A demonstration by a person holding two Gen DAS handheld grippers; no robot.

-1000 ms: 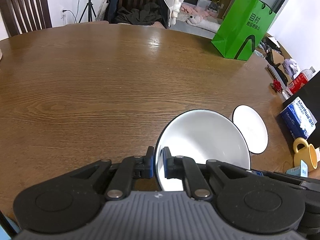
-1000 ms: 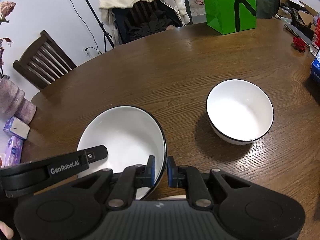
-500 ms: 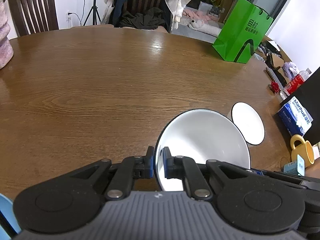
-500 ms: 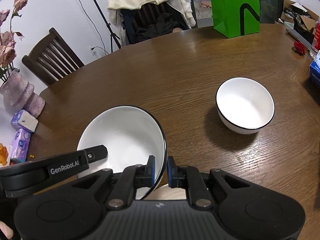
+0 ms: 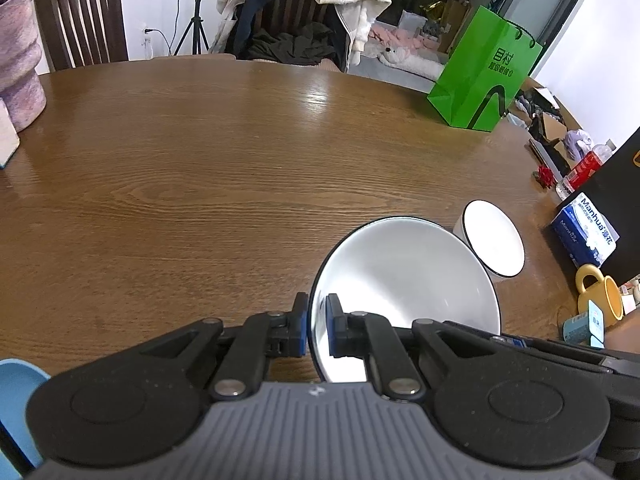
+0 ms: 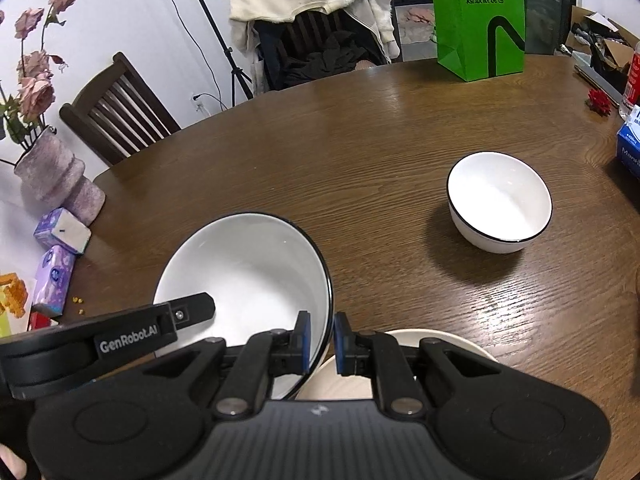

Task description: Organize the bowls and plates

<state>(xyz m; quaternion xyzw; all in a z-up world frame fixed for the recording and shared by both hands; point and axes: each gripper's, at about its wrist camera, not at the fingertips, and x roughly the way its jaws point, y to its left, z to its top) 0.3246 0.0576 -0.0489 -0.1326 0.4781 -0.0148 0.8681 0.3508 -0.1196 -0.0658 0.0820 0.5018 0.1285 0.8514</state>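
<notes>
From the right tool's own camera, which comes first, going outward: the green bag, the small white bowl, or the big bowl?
1. Big bowl: its rim is pinched in the right tool.
2. Small white bowl: mid-table, to the right.
3. Green bag: far edge of the table.

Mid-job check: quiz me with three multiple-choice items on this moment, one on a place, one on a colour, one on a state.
1. Where is the small white bowl?
A. on the wooden table, apart from the grippers
B. stacked inside the large bowl
C. on a chair

2. What colour is the paper bag?
A. blue
B. green
C. red

3. How is the large white bowl held?
A. by neither gripper
B. by the right gripper only
C. left gripper and right gripper each clamp its rim

Key: A, it stands alone on bare wood; B, bright green panels; C, both pad pairs pinch the rim.
</notes>
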